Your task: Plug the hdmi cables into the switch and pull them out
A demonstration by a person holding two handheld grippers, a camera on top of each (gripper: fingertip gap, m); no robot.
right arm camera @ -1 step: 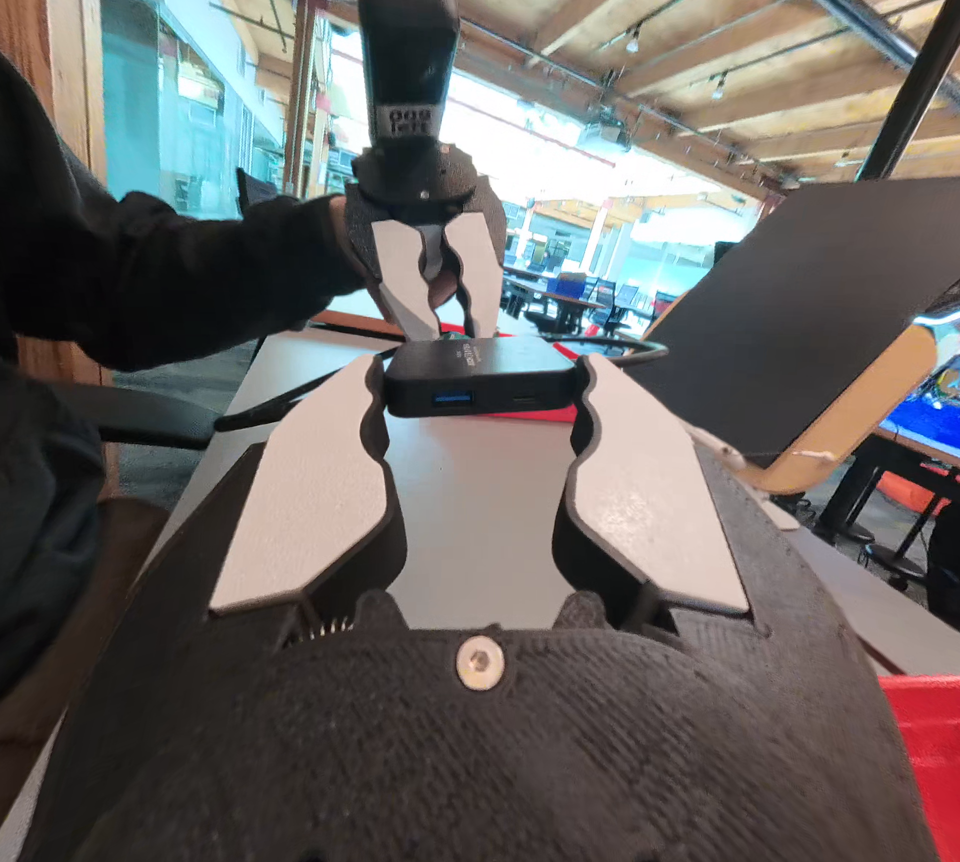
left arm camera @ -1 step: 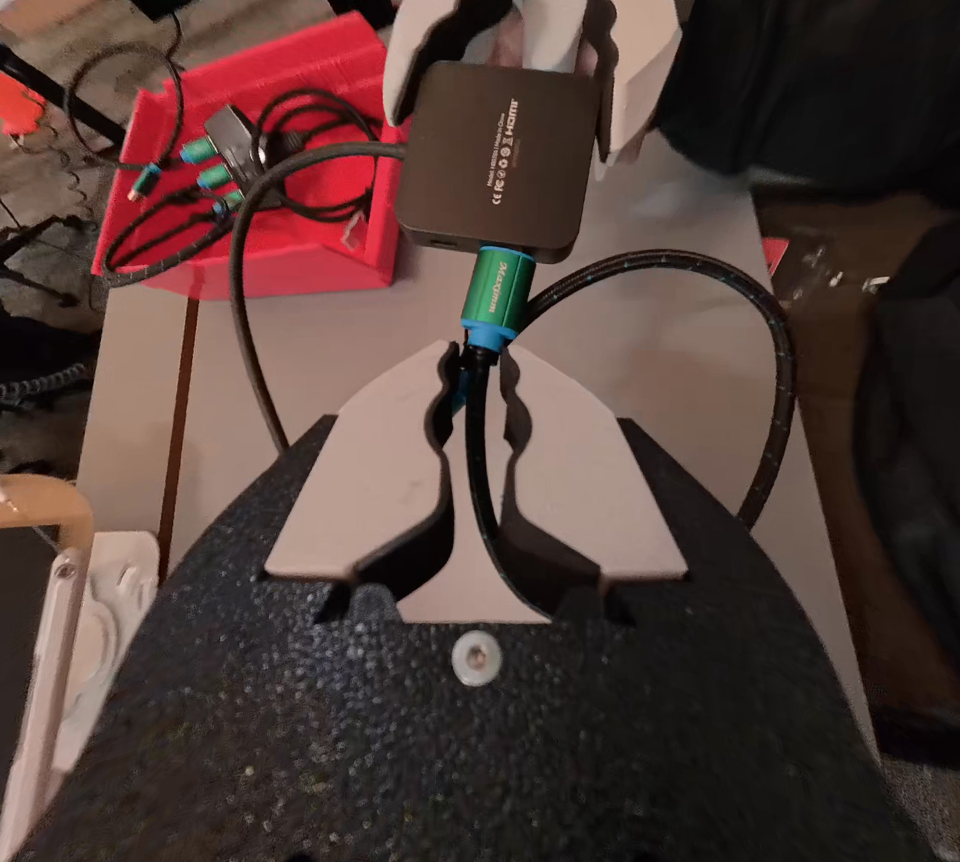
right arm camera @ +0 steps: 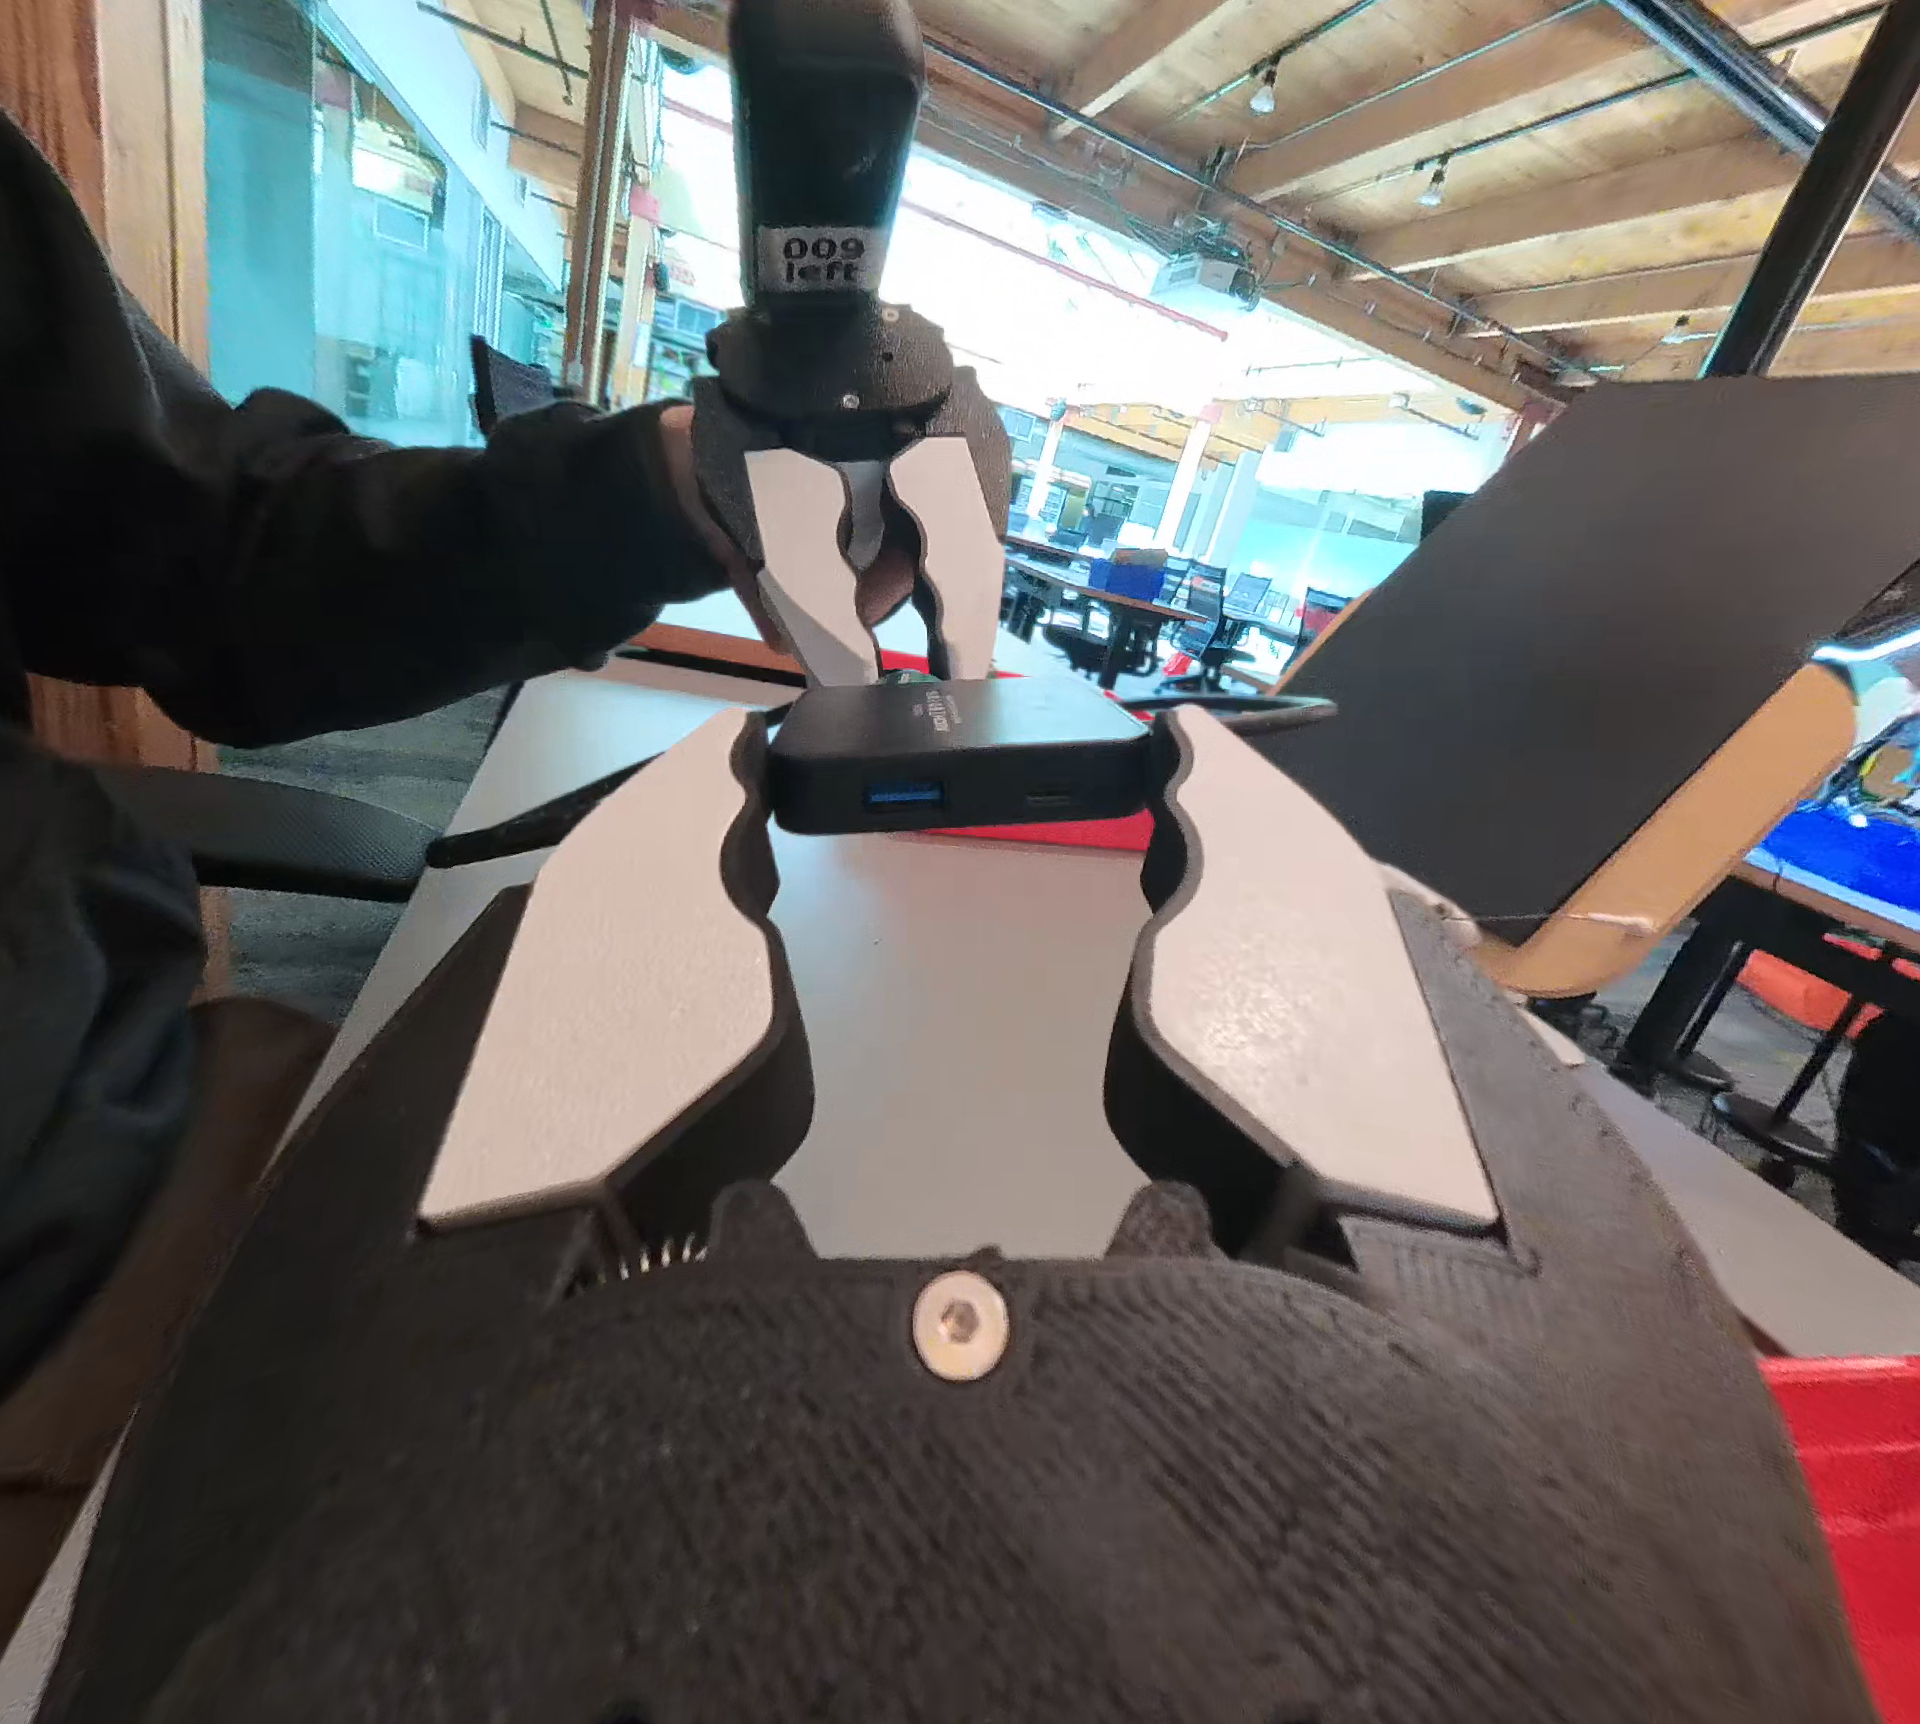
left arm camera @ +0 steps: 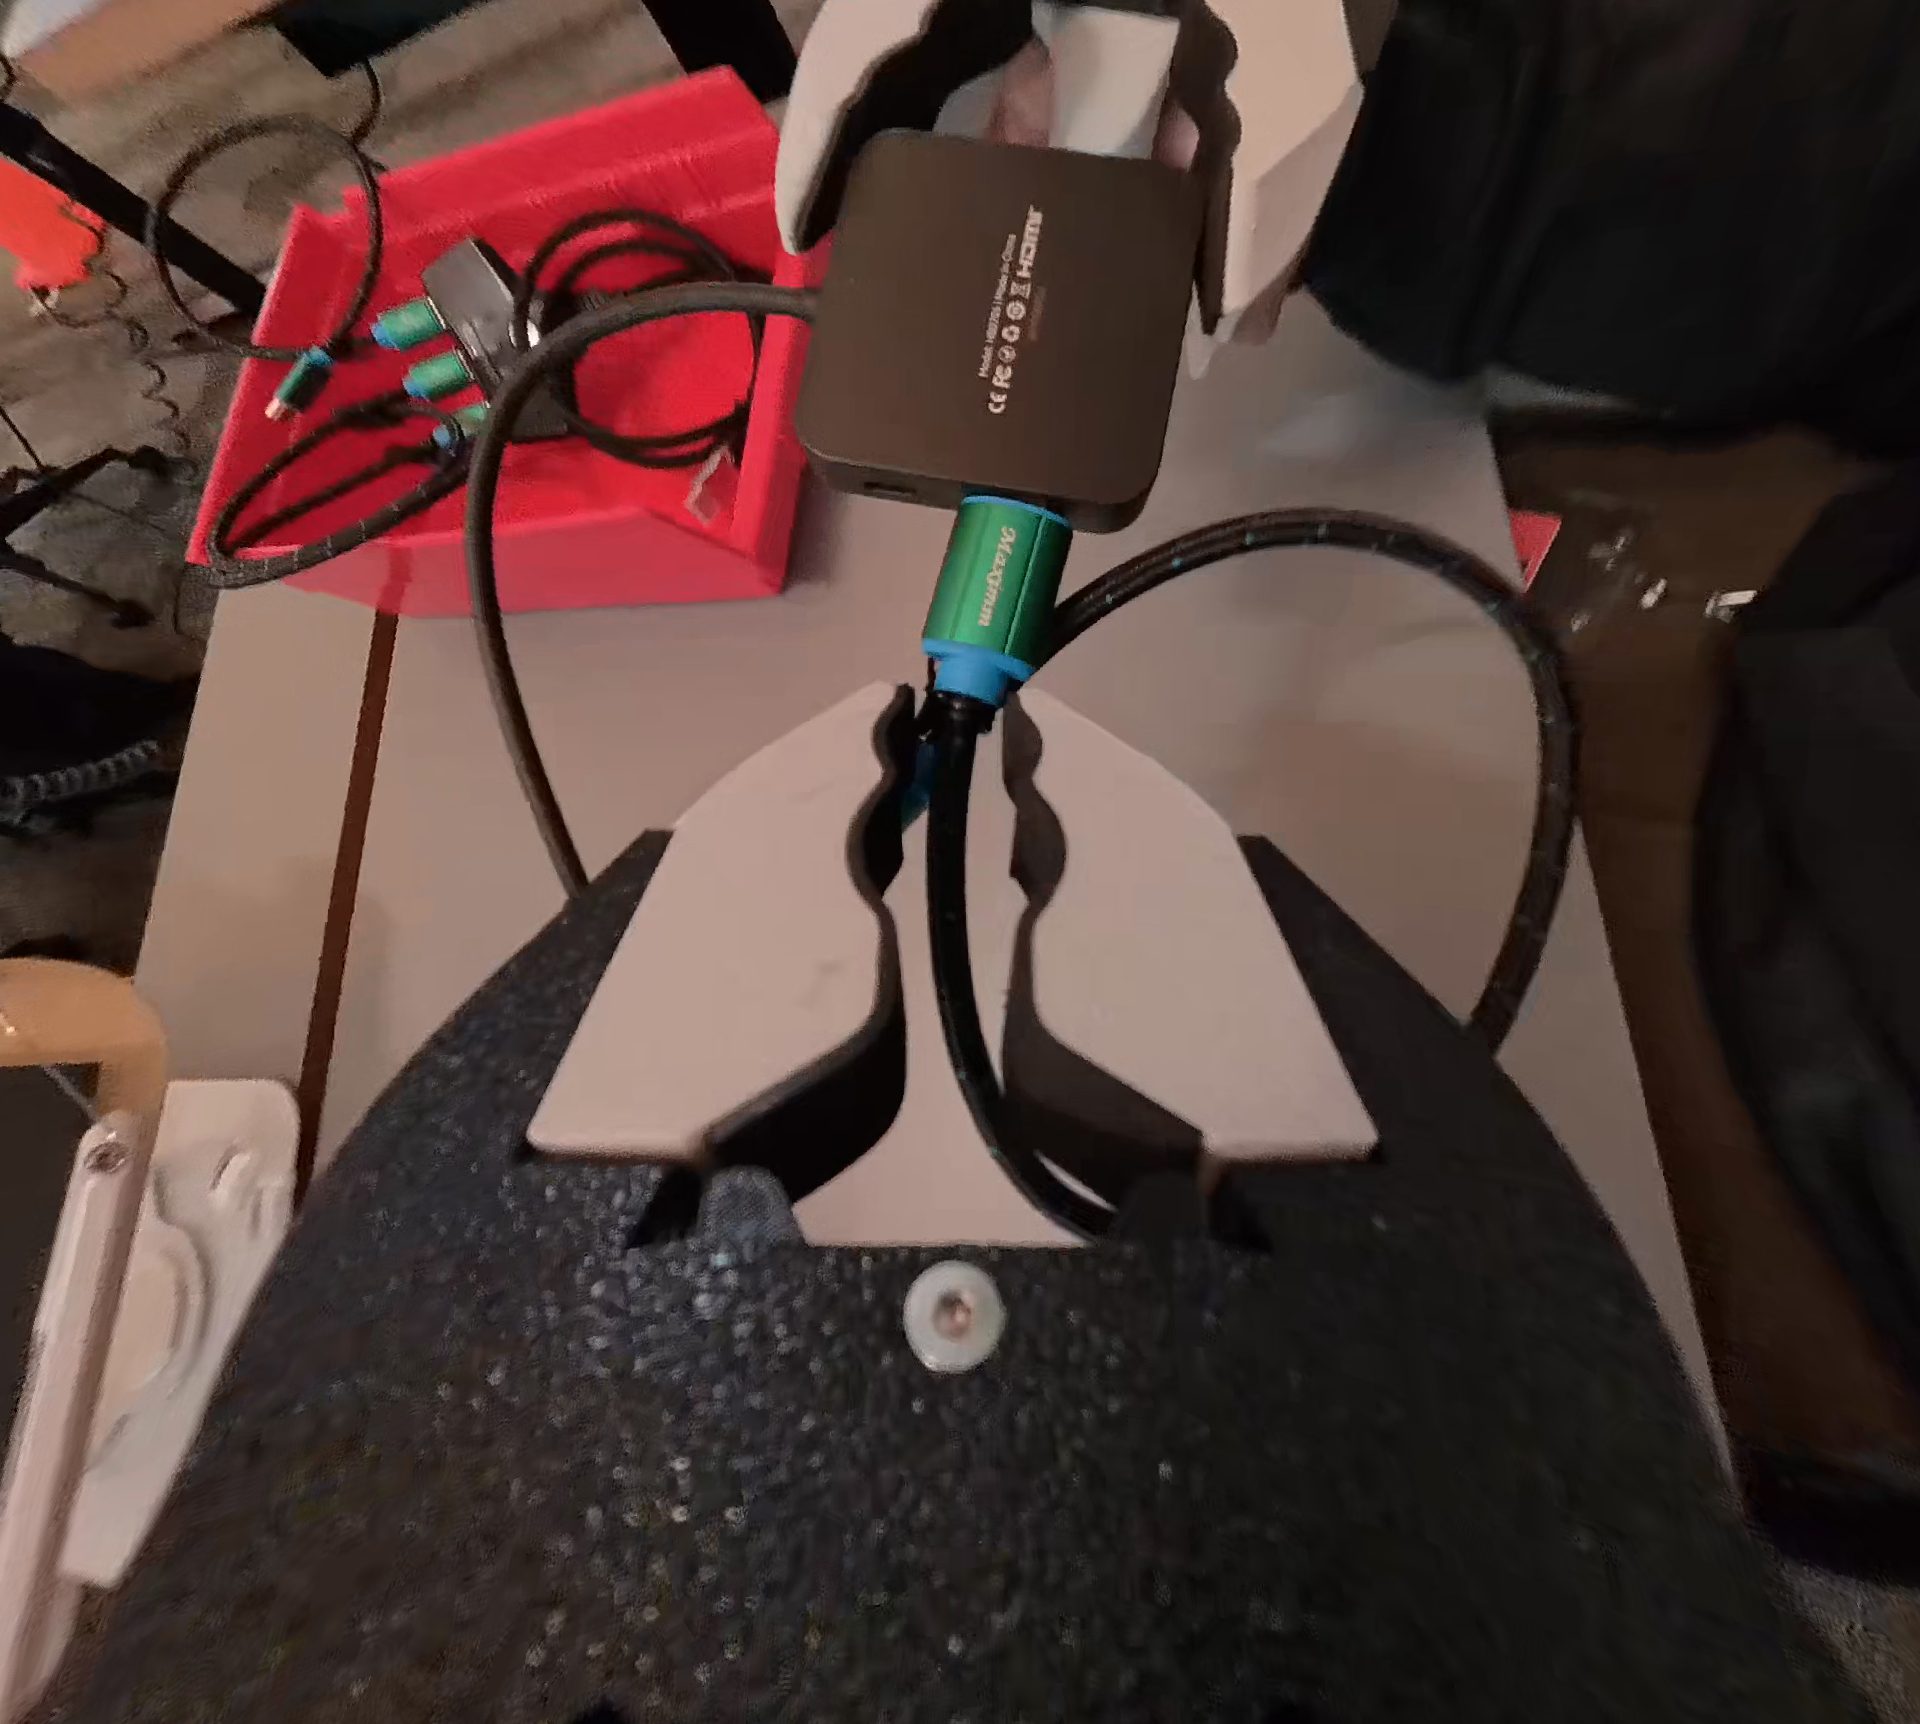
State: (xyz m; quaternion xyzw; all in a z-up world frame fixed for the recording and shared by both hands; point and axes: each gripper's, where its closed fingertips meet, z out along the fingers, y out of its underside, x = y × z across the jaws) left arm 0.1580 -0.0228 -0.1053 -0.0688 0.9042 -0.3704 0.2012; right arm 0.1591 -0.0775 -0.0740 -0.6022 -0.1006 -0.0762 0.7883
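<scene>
The black HDMI switch (left arm camera: 997, 344) is held above the grey table (left arm camera: 665, 687) by my right gripper (left arm camera: 1018, 272), its fingers shut on the switch's two sides. A green HDMI plug with a blue collar (left arm camera: 992, 578) sits in the switch's near edge. My left gripper (left arm camera: 958, 708) is shut on its black braided cable (left arm camera: 1538, 739) just behind the collar. In the right wrist view the switch (right arm camera: 956, 755) sits between my right gripper's (right arm camera: 961, 770) fingertips, and the left gripper (right arm camera: 904, 672) stands behind it, pointing down.
A second black cable (left arm camera: 509, 594) leaves the switch's left side. A red bin (left arm camera: 520, 562) at the table's far left holds more green-plug cables and another small adapter (left arm camera: 473, 303). A person's dark sleeve (right arm camera: 312, 552) is at left. A tilted dark panel (right arm camera: 1558, 635) stands at right.
</scene>
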